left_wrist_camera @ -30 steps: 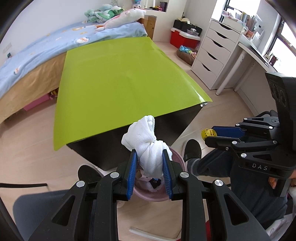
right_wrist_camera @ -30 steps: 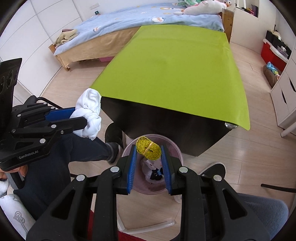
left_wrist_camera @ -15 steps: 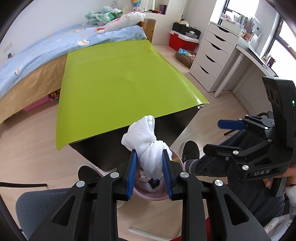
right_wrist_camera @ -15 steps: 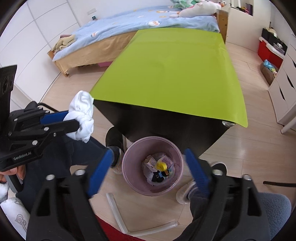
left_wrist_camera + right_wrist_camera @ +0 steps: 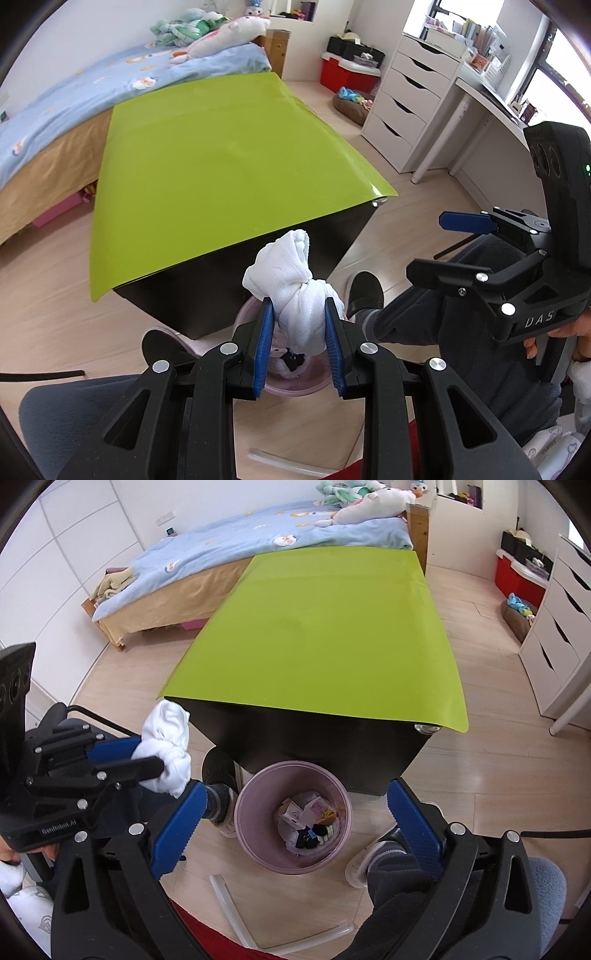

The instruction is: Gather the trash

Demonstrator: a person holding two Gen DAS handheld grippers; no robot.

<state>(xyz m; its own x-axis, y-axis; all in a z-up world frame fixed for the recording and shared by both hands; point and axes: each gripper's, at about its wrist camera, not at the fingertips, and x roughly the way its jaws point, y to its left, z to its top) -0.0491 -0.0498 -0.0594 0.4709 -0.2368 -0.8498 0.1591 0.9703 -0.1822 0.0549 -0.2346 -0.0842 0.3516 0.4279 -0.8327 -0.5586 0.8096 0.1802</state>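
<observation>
Holding knotted white cloth (image 5: 293,295) in left gripper (image 5: 299,341), jaws narrowed, pads pressing cloth from both sides, long axis upright along fingers. We see pink bin (image 5: 258,845) on floor directly beyond it, toward 12 o'clock, mostly hidden by cloth. Right gripper (image 5: 295,829) just spread wide, nothing between jaws, bin centred under them. We judge left gripper next to drop. Black table side (image 5: 332,746) touches bin rim at 12 o'clock; shoe (image 5: 218,771) at 9 o'clock.

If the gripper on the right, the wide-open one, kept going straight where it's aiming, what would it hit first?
Most likely the pink bin: the right gripper is open and empty, and the bin's mouth sits directly ahead between its fingers, though depth is hard to judge.
</observation>
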